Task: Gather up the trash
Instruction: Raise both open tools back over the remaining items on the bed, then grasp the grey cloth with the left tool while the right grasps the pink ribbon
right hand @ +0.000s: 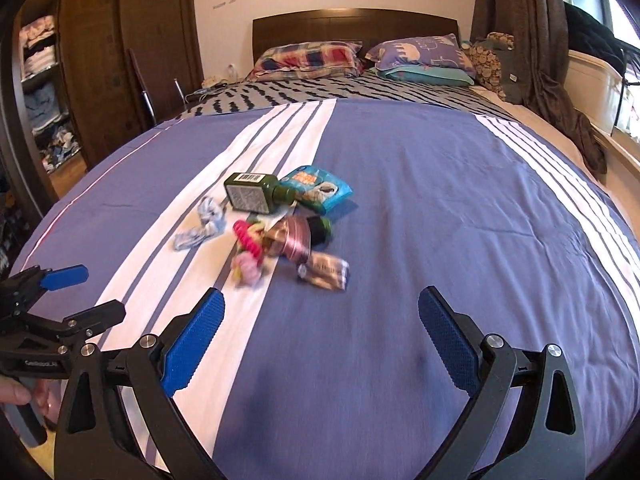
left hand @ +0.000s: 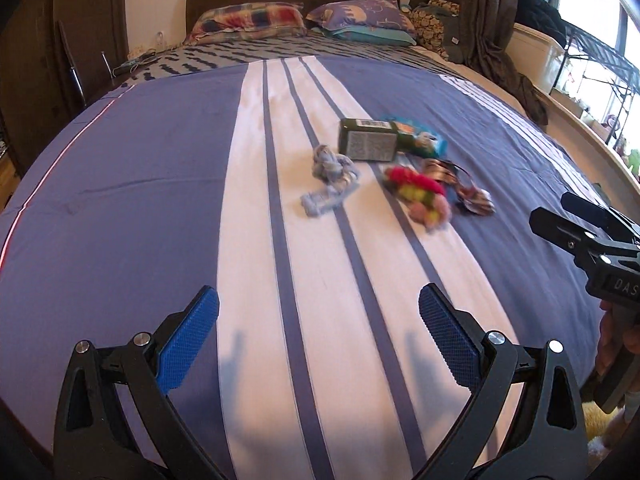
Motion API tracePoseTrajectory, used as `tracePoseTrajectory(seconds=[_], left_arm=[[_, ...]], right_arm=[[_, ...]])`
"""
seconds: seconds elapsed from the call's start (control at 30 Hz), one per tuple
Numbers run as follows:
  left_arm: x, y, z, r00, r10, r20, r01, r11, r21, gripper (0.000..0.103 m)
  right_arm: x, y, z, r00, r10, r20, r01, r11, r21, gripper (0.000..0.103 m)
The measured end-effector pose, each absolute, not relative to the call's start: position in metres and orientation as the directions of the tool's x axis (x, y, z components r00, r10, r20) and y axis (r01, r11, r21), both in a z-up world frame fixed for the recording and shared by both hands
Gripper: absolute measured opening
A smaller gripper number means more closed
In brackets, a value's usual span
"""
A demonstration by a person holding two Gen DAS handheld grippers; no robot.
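Ahead, trash pile (right hand: 276, 224) on bed (right hand: 440, 220), apart from both gaping hand-held grippers.

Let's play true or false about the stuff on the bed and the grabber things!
1. The dark green bottle lies on its side. True.
2. The left gripper holds the crumpled blue-and-white wrapper. False: its jaws are open and empty.
3. The blue snack packet sits beside the bottle. True.
4. The right gripper is shut. False: it is open.
5. The trash is on the plaid pillow. False: it lies on the striped blue bedspread.
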State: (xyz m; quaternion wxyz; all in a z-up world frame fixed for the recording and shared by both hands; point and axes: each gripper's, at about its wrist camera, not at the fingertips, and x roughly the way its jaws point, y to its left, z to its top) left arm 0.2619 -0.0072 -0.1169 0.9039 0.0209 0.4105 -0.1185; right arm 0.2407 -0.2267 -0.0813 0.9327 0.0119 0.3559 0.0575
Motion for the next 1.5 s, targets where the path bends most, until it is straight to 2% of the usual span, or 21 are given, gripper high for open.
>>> tracePoseTrajectory(seconds=[0.13, 0.17, 0.23, 0.3, 0.37, 0.57, 0.67, 0.73, 0.83, 1.1, 1.5], left_arm=[[0.29, -0.007, -0.121, 0.635, -0.182, -0.751, 0.223, 0.974, -0.047, 0.094], [0.297, -0.008, -0.122, 0.634, -0.182, -0.751, 0.228, 0.973, -0.044, 0.09], [0.308, -0.012, -0.125, 0.627, -0.188, -0.756, 0.241, 0.97, -0.041, 0.083], [0.32, -0.016, -0.129, 0.618, -0.192, -0.763, 0.249, 0.968, -0.042, 0.073], [0.331, -0.021, -0.133, 0.612, -0.193, -0.767, 0.255, 0.966, -0.039, 0.068], [0.351, -0.03, -0.145, 0.589, -0.2, -0.783, 0.268, 0.963, -0.044, 0.047], [0.354, -0.031, -0.143, 0.588, -0.213, -0.781, 0.279, 0.959, -0.051, 0.025], [0.353, -0.031, -0.142, 0.586, -0.215, -0.781, 0.288, 0.957, -0.048, 0.021], [0.346, -0.03, -0.137, 0.59, -0.225, -0.776, 0.297, 0.954, -0.05, 0.018], [0.312, -0.024, -0.096, 0.643, -0.226, -0.731, 0.296, 0.955, -0.035, 0.014], [0.194, -0.021, -0.039, 0.702, -0.28, -0.655, 0.33, 0.943, -0.049, 0.013]], right_arm=[[0.264, -0.225, -0.09, 0.727, 0.118, -0.677, -0.104, 0.993, 0.062, 0.085], [0.27, -0.225, -0.093, 0.718, 0.121, -0.685, -0.102, 0.992, 0.068, 0.083], [0.28, -0.226, -0.1, 0.701, 0.131, -0.701, -0.098, 0.991, 0.087, 0.07], [0.287, -0.225, -0.104, 0.694, 0.149, -0.704, -0.106, 0.989, 0.104, 0.065], [0.293, -0.223, -0.107, 0.69, 0.158, -0.706, -0.116, 0.987, 0.107, 0.06], [0.304, -0.217, -0.112, 0.672, 0.17, -0.72, -0.138, 0.985, 0.104, 0.038], [0.308, -0.214, -0.115, 0.657, 0.18, -0.733, -0.156, 0.983, 0.101, 0.018], [0.305, -0.212, -0.113, 0.664, 0.176, -0.727, -0.159, 0.983, 0.093, 0.008], [0.3, -0.213, -0.106, 0.685, 0.168, -0.709, -0.15, 0.985, 0.088, 0.004], [0.27, -0.22, -0.062, 0.738, 0.152, -0.657, -0.143, 0.987, 0.068, 0.003], [0.167, -0.221, -0.002, 0.799, 0.167, -0.577, -0.177, 0.983, 0.04, 0.003]])
